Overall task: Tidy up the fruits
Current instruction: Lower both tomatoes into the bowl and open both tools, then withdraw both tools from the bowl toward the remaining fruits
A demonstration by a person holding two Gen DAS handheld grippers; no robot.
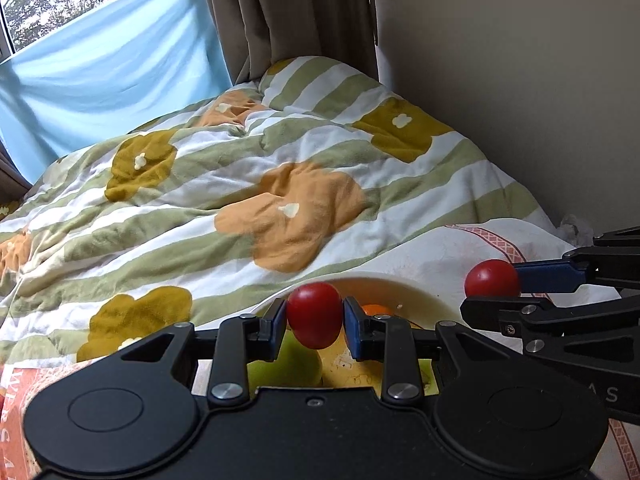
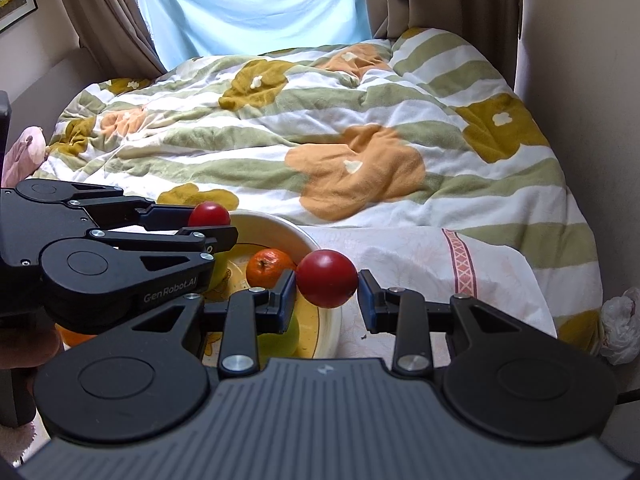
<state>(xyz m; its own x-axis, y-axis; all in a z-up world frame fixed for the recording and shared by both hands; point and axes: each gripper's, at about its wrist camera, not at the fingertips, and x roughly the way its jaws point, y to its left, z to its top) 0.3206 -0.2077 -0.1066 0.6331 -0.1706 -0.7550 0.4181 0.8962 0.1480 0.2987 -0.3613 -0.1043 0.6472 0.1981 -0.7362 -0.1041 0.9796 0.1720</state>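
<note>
My left gripper (image 1: 315,312) is shut on a round red fruit (image 1: 315,314), its blue pads pressing both sides, held just over a cream bowl (image 1: 400,280). In the bowl lie a mandarin (image 1: 374,310) and a green apple (image 1: 288,364). My right gripper (image 2: 327,284) is shut on a second red fruit (image 2: 327,278) above the bowl's right rim (image 2: 316,248). The right wrist view also shows the mandarin (image 2: 269,267), a green apple (image 2: 280,340) and the left gripper (image 2: 212,224) with its red fruit (image 2: 209,214) over the bowl's far side. The right gripper (image 1: 492,292) enters the left wrist view from the right.
The bowl sits on a white cloth (image 2: 420,256) with a pink patterned band, spread on a bed. A rumpled flowered quilt (image 2: 340,120) fills the bed behind. A wall (image 1: 520,100) runs along the right, with curtains and a window beyond. A crumpled plastic bag (image 2: 620,320) lies at the right edge.
</note>
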